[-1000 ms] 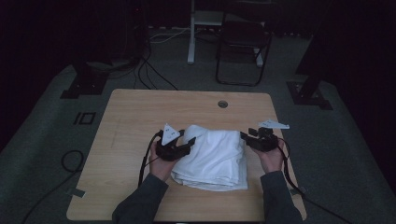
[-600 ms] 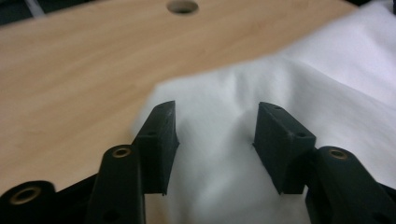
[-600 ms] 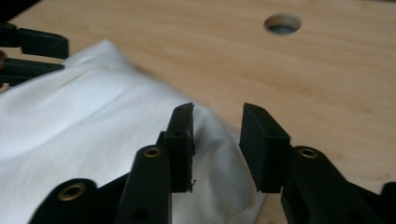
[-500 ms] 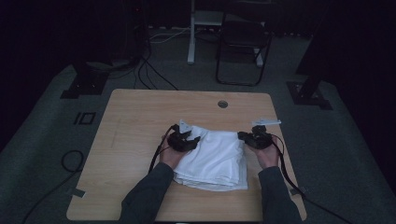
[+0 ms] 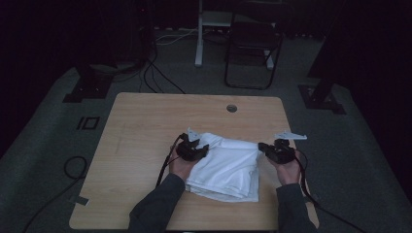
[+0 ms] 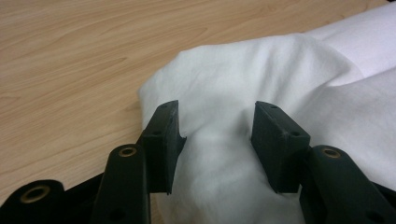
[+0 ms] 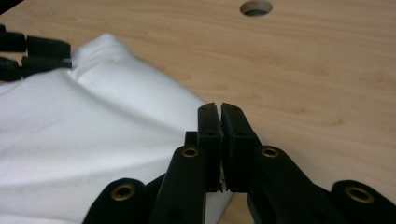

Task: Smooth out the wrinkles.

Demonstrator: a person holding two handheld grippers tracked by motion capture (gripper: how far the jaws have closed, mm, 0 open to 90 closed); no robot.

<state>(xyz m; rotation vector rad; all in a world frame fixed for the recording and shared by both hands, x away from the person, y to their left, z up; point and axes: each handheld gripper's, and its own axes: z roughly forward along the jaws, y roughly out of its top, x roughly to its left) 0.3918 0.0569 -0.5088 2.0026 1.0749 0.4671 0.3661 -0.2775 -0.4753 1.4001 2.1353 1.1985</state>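
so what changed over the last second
The left claw moved right and a little away from the person along the cloth's far edge; its jaws now stand open over a bunched fold. The right claw shifted slightly left and is shut at the cloth's right corner. The cloth stayed folded on the table.

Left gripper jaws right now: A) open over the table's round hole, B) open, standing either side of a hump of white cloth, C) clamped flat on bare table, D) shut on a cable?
B: in the left gripper view the left gripper has its jaws apart, with a raised fold of the white cloth between them.
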